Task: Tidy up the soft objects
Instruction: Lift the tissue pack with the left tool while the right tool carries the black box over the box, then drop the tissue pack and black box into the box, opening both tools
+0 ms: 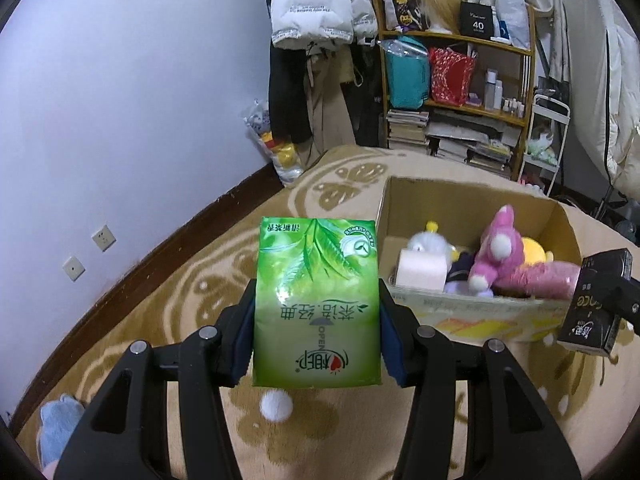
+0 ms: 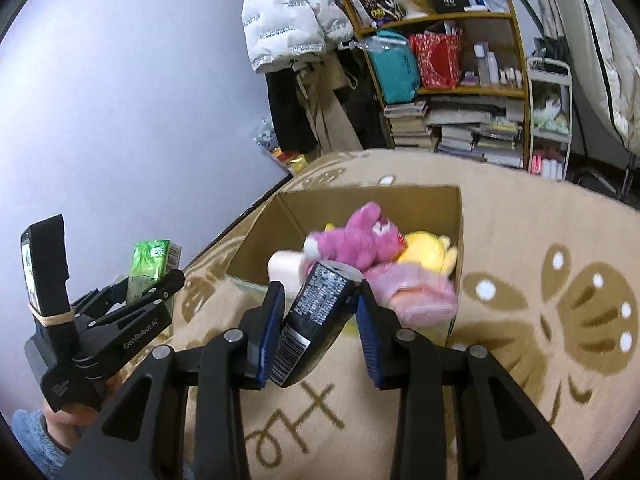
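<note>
My left gripper is shut on a green tissue pack, held upright above the rug; both blue pads press its sides. The right wrist view shows that pack at the left, in the left gripper. My right gripper is shut on a black tissue pack, tilted between its pads just in front of the cardboard box. The black pack also shows at the right edge of the left wrist view. In the box lie a pink plush, a yellow plush and a pale pink roll.
A white pompom lies on the beige patterned rug under the green pack. A blue fluffy thing sits at the lower left. A crowded shelf, hanging coats and a bag of toys line the far wall.
</note>
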